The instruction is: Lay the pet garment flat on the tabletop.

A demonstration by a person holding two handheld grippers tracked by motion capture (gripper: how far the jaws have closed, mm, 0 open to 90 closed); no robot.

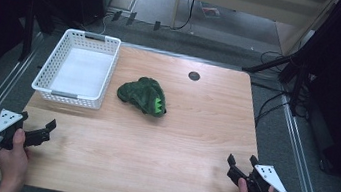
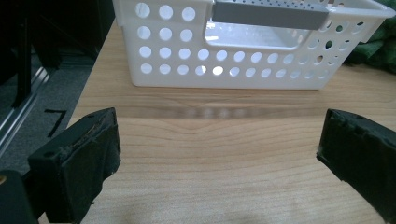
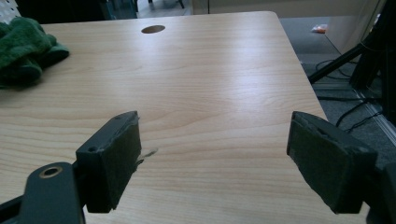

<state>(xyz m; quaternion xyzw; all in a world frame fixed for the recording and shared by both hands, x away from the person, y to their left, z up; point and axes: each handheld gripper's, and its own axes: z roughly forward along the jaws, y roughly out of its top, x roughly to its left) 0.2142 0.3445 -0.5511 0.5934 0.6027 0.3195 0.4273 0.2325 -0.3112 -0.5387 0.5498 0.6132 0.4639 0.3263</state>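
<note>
From above, the green cloth sits just right of the white basket. Both the left gripper and right gripper have jaws spread, holding nothing; up close, the left gripper view shows the basket's grey handle.

We see: wood table | grey floor | metal rails | dark stands | cables

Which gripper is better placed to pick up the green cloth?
Neither clearly: both the left gripper and the right gripper rest open at the table's near corners, about equally far from the green cloth.
</note>
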